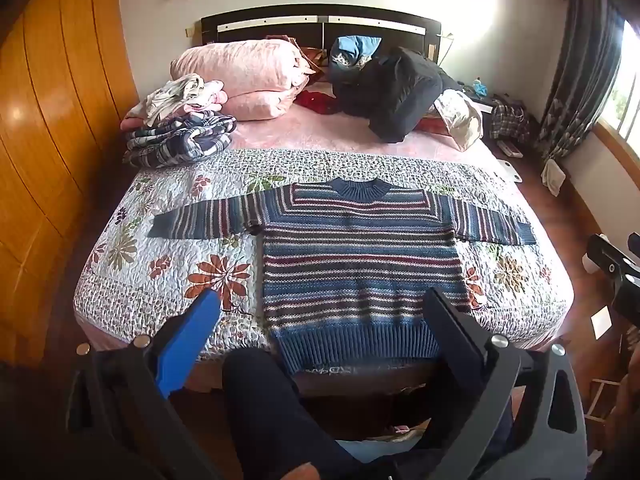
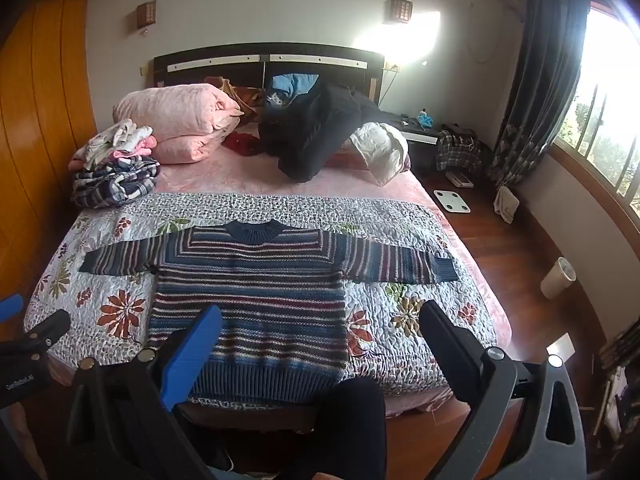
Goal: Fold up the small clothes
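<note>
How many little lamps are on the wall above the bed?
2. One wall lamp hangs above the headboard's left end, the other wall lamp above its right end. None seem hidden.

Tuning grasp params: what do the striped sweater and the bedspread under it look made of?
Striped sweater: chunky knit, likely wool or acrylic; visible stitch rows, ribbed hem and collar, matte. Bedspread: quilted fabric, probably cotton; puckered stitching, floral print, matte.

Both wrist views are looking from the foot of the bed [image 1: 132, 280] toward the headboard [image 2: 268, 62], set back, sharing the spread sweater [image 1: 352, 264]; the right view is sitting further right.
</note>
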The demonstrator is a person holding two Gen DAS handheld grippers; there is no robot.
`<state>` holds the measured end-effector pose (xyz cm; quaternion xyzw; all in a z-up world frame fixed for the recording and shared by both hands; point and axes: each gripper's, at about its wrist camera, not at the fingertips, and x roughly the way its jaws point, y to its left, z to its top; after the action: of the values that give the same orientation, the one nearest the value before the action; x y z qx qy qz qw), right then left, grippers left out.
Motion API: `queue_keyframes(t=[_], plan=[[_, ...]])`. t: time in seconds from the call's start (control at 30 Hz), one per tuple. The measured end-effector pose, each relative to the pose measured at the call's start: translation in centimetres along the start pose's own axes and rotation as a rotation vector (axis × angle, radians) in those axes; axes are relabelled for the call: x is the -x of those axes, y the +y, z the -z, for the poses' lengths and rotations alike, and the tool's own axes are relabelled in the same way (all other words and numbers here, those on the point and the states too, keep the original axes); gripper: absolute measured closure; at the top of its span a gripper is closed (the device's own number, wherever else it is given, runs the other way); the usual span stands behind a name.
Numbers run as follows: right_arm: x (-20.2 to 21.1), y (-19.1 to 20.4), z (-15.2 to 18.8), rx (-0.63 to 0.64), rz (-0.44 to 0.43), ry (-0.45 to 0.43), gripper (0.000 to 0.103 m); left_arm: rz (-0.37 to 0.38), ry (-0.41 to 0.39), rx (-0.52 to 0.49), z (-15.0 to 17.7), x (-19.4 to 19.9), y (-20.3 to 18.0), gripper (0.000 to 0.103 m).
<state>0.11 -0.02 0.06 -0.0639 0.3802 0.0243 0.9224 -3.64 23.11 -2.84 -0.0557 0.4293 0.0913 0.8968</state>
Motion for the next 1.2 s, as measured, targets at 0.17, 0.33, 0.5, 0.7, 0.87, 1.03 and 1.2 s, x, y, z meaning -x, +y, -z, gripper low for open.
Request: queue_keyframes(t=[0.17, 0.33, 0.5, 0.7, 0.87, 1.03, 1.2], plan=[[0.1, 0.4, 0.3, 0.008, 0.009, -0.015, 0.004, 0.004, 0.002, 0.001, 0.2, 0.0, 0.0, 0.003], [0.0, -0.1, 0.0, 0.004, -0.004, -0.009, 0.004, 0.001, 0.0, 0.0, 0.3, 0.1, 0.1, 0.003], [0.0, 0.1, 0.2, 0.002, -0.002, -0.01, 0.004, 0.0, -0.002, -0.001, 0.4, 0.1, 0.1, 0.003], [-0.6, 0.0, 0.0, -0.002, -0.002, -0.003, 0.004, -0.006, -0.003, -0.007, -0.3, 0.1, -0.4, 0.003], [-0.7, 0.1, 0.1, -0.004, 0.0, -0.004, 0.004, -0.007, -0.003, -0.01, -0.3, 0.0, -0.5, 0.003], [-0.7, 0.1, 0.1, -0.004, -0.002, -0.003, 0.004, -0.008, -0.005, -0.009, -0.2, 0.1, -0.5, 0.003], [-0.7, 0.1, 0.1, -0.004, -0.002, -0.004, 0.004, -0.007, -0.007, -0.011, -0.3, 0.1, -0.4, 0.003]])
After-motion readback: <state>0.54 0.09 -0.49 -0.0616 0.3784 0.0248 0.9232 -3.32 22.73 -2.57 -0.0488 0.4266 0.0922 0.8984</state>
